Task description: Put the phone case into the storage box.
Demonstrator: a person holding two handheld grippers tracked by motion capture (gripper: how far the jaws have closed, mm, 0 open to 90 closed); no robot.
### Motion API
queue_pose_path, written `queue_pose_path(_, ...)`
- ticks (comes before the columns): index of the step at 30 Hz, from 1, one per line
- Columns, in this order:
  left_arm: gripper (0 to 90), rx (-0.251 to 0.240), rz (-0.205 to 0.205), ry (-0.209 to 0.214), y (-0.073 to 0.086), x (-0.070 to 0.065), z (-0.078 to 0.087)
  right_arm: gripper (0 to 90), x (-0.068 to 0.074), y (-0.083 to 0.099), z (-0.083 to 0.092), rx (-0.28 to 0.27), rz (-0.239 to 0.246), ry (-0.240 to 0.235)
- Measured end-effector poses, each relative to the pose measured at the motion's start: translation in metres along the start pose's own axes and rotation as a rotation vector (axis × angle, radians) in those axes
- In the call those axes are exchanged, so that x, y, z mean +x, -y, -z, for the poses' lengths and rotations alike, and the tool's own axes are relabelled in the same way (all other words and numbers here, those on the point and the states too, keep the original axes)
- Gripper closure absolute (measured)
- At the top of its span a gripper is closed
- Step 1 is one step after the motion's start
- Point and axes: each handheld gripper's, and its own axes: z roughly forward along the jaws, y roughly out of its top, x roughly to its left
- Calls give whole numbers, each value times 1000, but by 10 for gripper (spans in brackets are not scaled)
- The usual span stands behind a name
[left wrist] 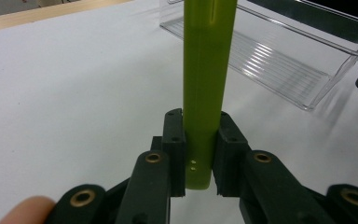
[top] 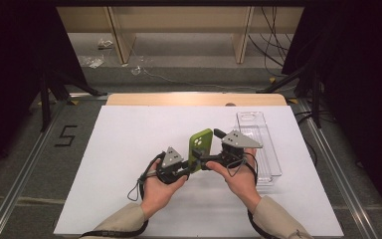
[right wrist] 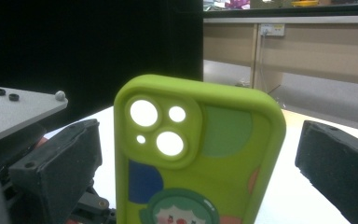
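1. A white surface [top: 129, 164] is seen from the high view, with a strip of bare wood along its far edge.
2. A clear plastic tray [top: 263, 149] is laid lengthwise near the right edge of the surface.
3. A green phone case [top: 199, 145] is held upright above the middle of the surface, its camera cut-outs at the top.
4. The left hand-held gripper [left wrist: 199, 154] is clamped on the lower edge of the case, one black jaw pressed to each face.
5. The right hand-held gripper [top: 210, 162] is held just beside the case; in its own view the jaws stand apart on either side of the case, not touching it.
6. Beyond the surface, grey floor [top: 189, 74] is seen, with loose cables and light wooden panels behind.
7. Dark curtains are hung at both sides, and a "5" [top: 65, 135] is marked on the floor at left.
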Motion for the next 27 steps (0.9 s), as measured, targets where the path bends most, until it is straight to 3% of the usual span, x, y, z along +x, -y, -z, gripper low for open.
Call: queue_pose_path(27,769,1,-10,9,0,-9,-7,28,-1,1,-1,1,-15,16)
